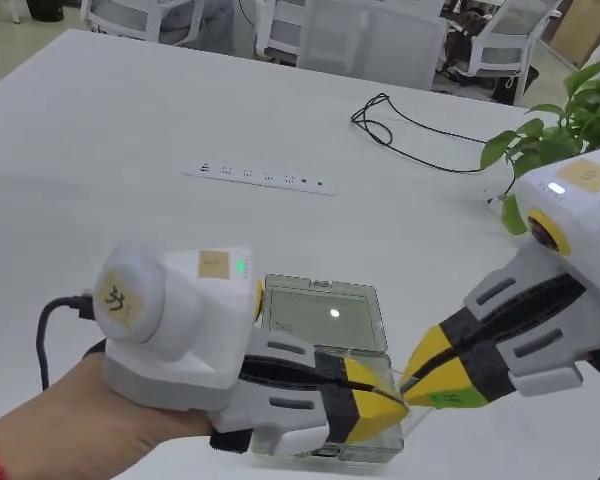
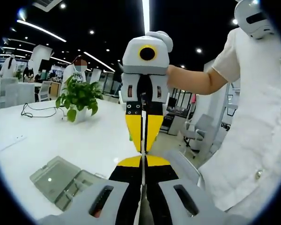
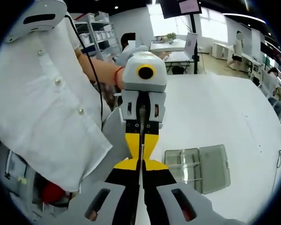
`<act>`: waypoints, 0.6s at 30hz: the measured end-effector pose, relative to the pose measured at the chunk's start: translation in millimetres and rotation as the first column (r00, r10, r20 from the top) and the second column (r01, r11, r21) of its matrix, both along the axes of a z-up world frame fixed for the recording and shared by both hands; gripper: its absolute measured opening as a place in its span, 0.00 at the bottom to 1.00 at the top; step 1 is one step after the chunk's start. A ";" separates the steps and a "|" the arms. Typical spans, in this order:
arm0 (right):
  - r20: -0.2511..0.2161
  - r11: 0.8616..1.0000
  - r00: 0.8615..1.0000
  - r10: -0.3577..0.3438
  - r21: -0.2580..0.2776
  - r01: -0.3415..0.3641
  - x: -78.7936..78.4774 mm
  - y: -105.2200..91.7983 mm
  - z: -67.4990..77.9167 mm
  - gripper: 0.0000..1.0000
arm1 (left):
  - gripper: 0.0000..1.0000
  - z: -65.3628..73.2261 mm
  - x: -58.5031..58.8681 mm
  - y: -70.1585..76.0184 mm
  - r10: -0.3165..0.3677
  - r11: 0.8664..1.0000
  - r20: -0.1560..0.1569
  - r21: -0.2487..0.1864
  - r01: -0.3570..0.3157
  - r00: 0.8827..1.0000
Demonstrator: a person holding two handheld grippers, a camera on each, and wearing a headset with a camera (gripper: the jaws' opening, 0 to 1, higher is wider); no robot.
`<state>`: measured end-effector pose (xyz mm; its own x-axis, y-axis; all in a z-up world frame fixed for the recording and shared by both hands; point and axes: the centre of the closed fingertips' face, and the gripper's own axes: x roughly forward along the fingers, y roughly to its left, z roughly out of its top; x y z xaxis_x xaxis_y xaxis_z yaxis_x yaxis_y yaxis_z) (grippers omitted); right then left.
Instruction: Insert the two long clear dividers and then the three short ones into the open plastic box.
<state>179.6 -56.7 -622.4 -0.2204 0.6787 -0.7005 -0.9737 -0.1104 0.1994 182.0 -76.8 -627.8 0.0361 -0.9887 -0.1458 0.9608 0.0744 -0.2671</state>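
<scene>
Now, left claw (image 1: 396,402): lower centre of the head view, held in a hand (image 1: 70,425); jaws pressed narrow on the clear divider (image 2: 142,123).
Right claw (image 1: 407,384): enters from the right edge; jaws equally narrow on that divider, tip to tip with the left claw.
Plastic box (image 1: 325,315): open on the desk (image 1: 180,120), under both tips, lid laid flat.
Head view adds: power strip (image 1: 265,178), cable (image 1: 400,125), plant (image 1: 560,120).
Gripper views add: divider seen edge-on as a thin pale line; white shirt (image 3: 42,103).
</scene>
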 end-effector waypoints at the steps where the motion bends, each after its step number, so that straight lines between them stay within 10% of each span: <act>1: -0.001 1.000 1.000 0.002 -0.001 -0.002 -0.3 -0.3 -0.3 0.04 | 0.00 -0.1 -0.3 -0.4 -0.002 1.000 0.003 0.000 0.002 1.000; 18: 0.002 1.000 1.000 0.002 -0.003 -0.002 -2.9 3.9 -5.7 0.03 | 0.00 -5.2 -2.0 3.8 0.009 1.000 -0.007 0.009 -0.009 1.000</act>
<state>176.7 -52.8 -628.1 -0.2200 0.6764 -0.7030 -0.9739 -0.1114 0.1975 180.0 -73.0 -633.0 0.0437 -0.9870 -0.1545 0.9582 0.0852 -0.2733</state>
